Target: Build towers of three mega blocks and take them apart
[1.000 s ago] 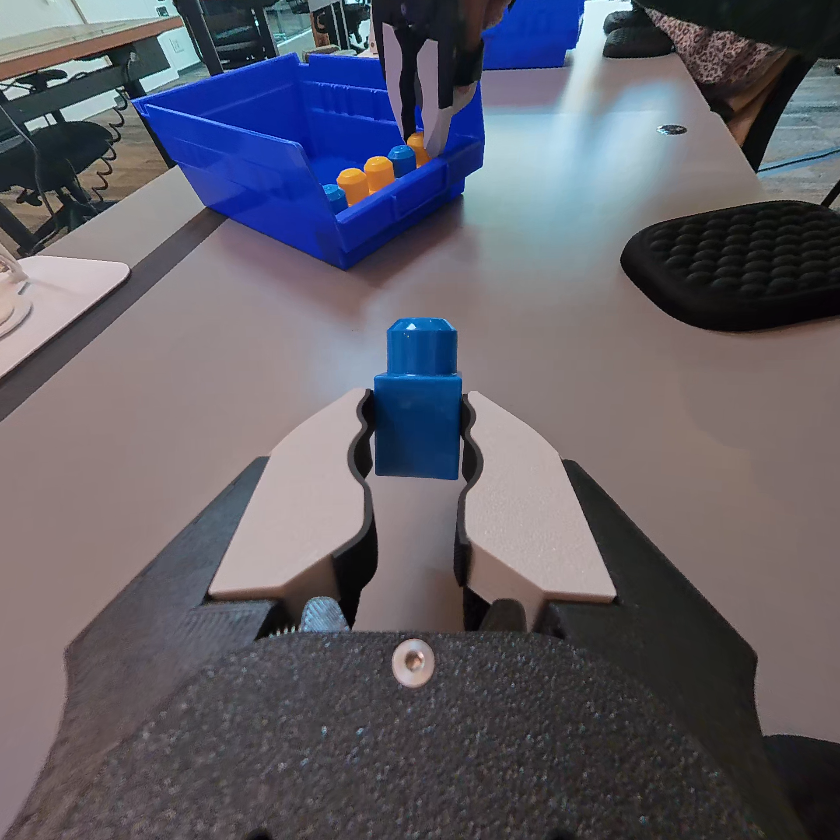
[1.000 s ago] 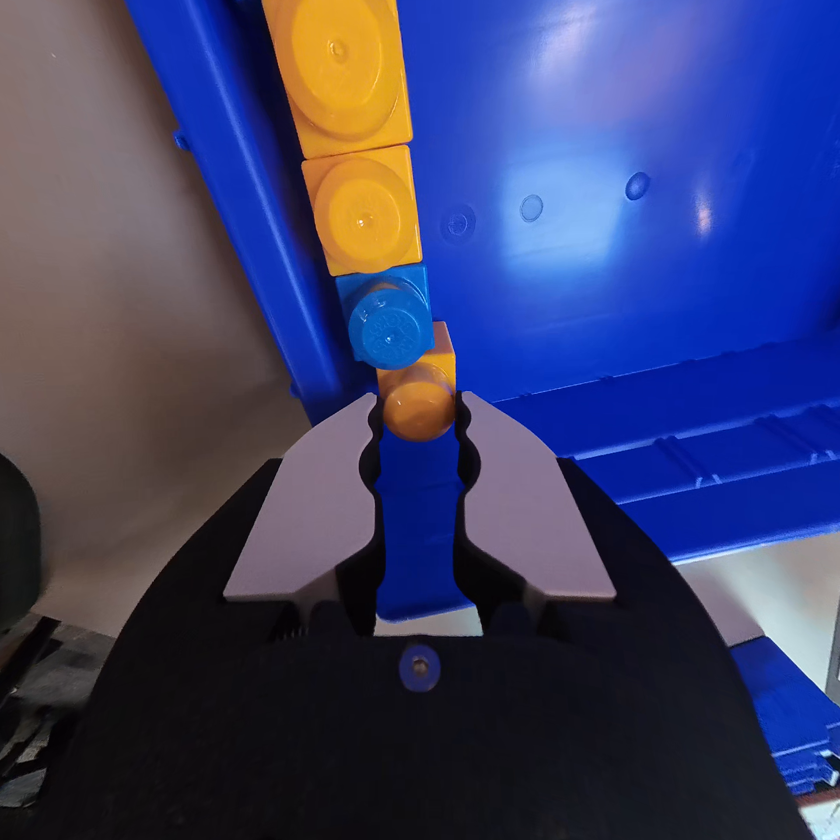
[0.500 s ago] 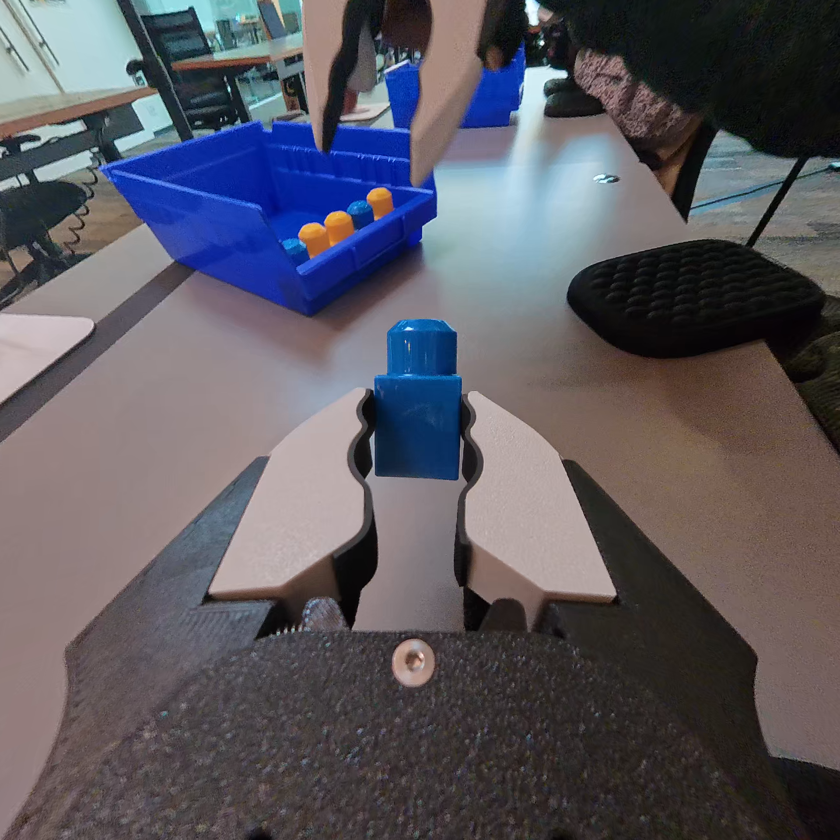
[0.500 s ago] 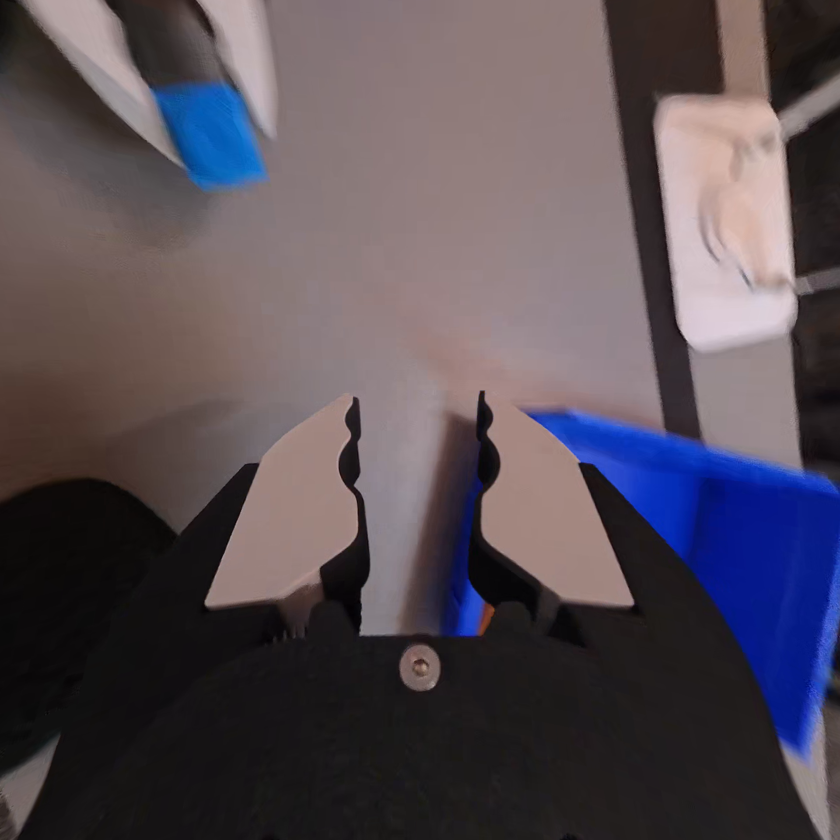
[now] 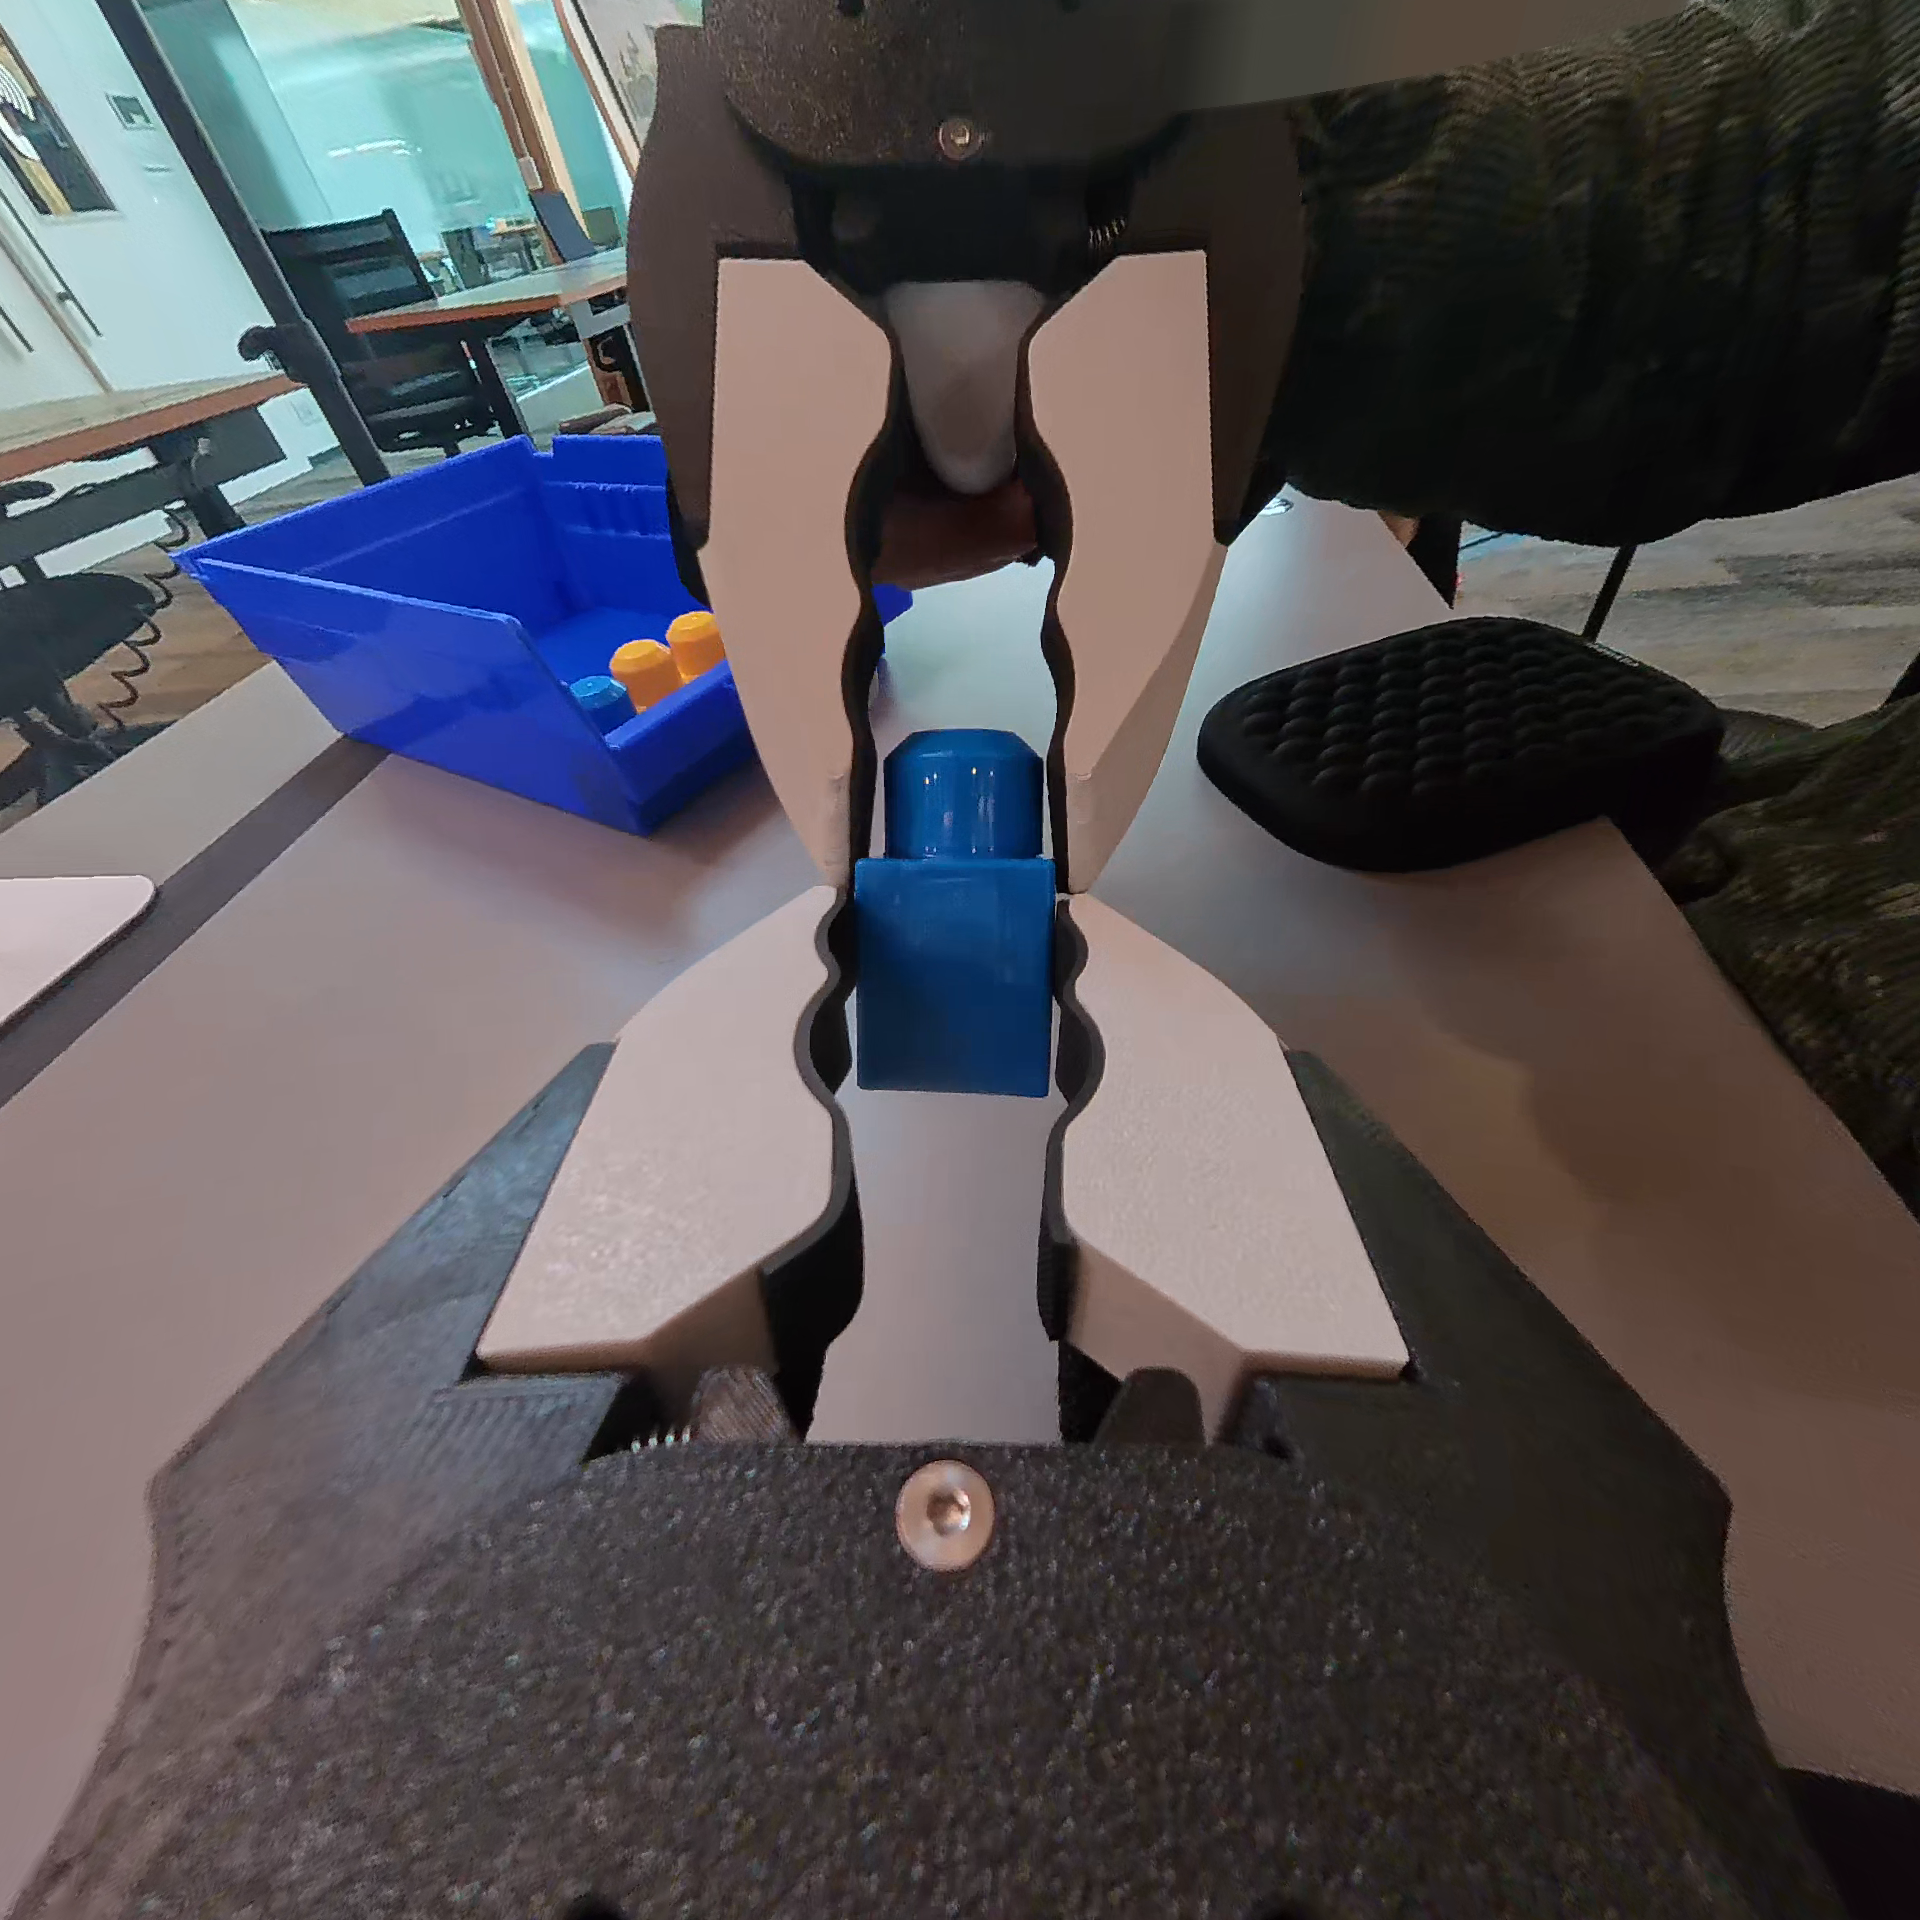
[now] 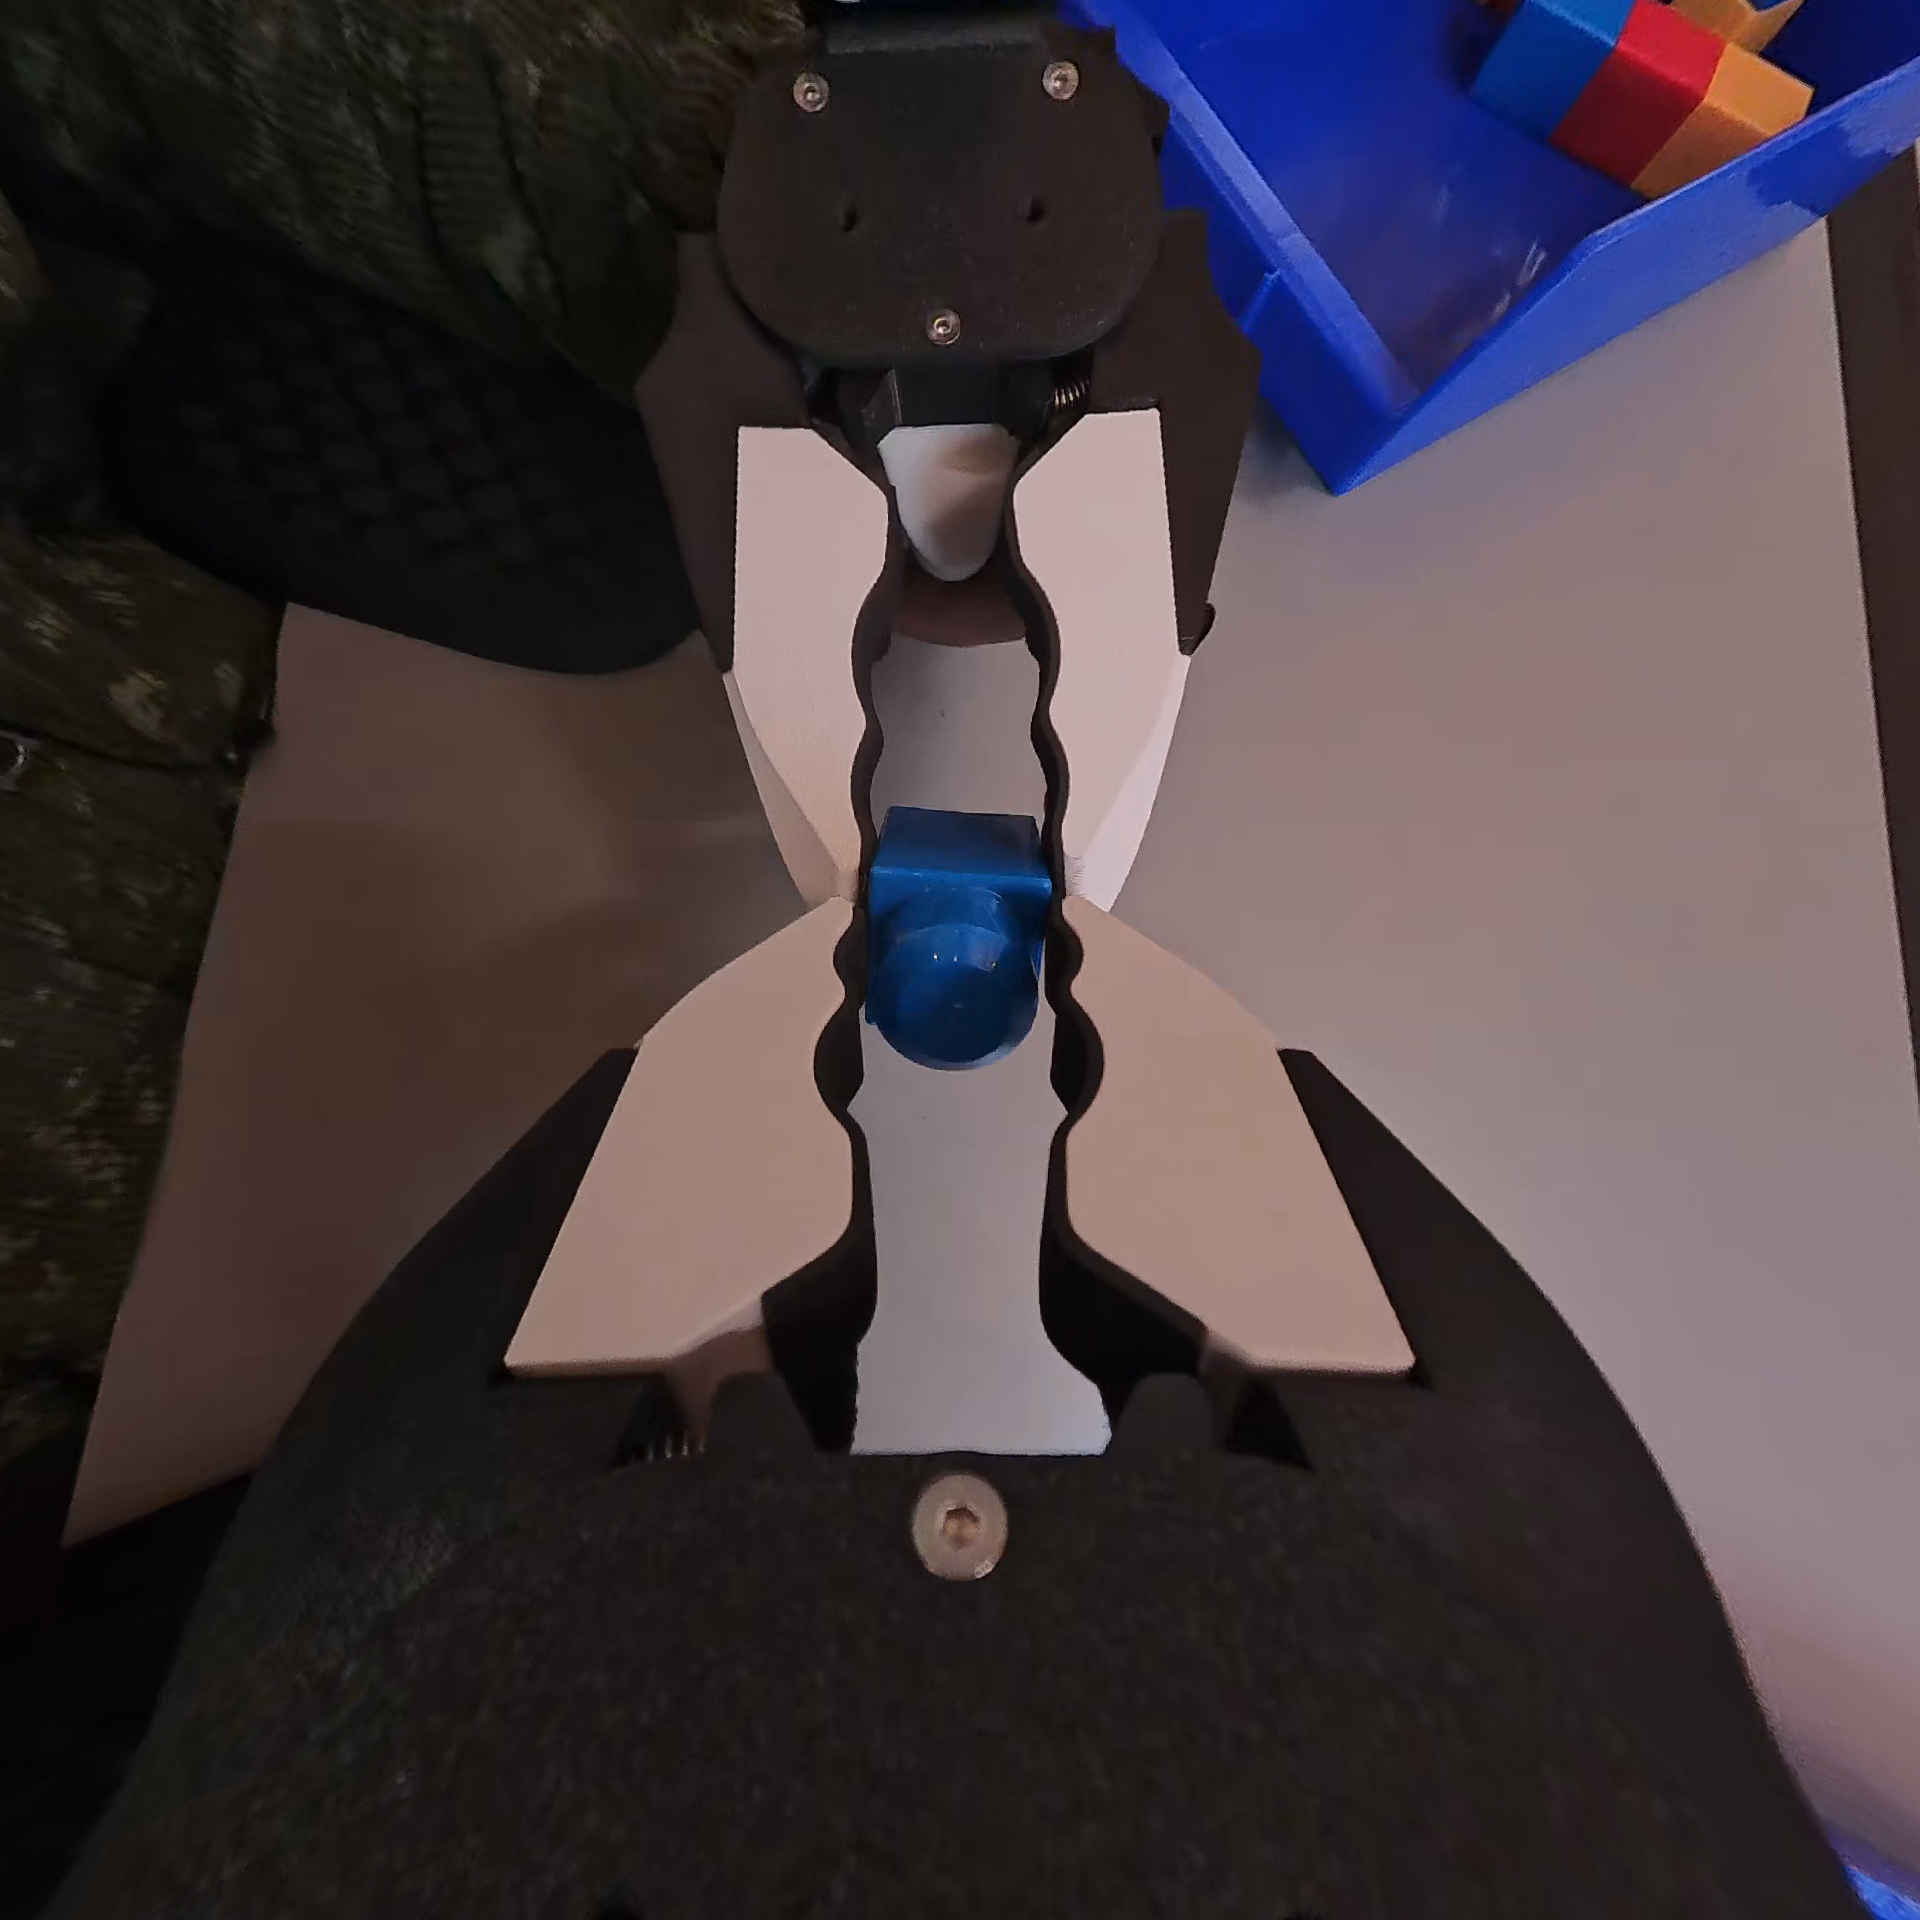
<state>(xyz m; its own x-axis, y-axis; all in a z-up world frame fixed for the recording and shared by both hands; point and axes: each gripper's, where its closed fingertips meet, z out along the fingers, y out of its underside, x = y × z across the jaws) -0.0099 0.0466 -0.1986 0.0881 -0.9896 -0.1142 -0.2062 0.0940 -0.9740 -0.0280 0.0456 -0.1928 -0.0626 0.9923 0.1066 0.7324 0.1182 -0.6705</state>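
While the left claw (image 5: 951, 914) clamps the blue block (image 5: 951, 977) by its body above the counter (image 5: 364, 1039), the right claw (image 5: 951, 831) straddles its stud, whether gripping I cannot tell.

Right gripper (image 5: 954, 831) left bin (image 5: 436, 603), now straddles blue block's (image 5: 951, 977) stud

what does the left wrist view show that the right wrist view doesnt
Only the left wrist view: a blue bin holding orange blocks and a small blue one, a white pad at the table's left edge, and office desks and chairs behind.

Only the right wrist view: a blue bin with red, orange and blue blocks at top right.

Both: the blue block clamped by the left gripper, the right gripper straddling its stud from above, the grey table, the black dimpled pad and a dark sleeve.
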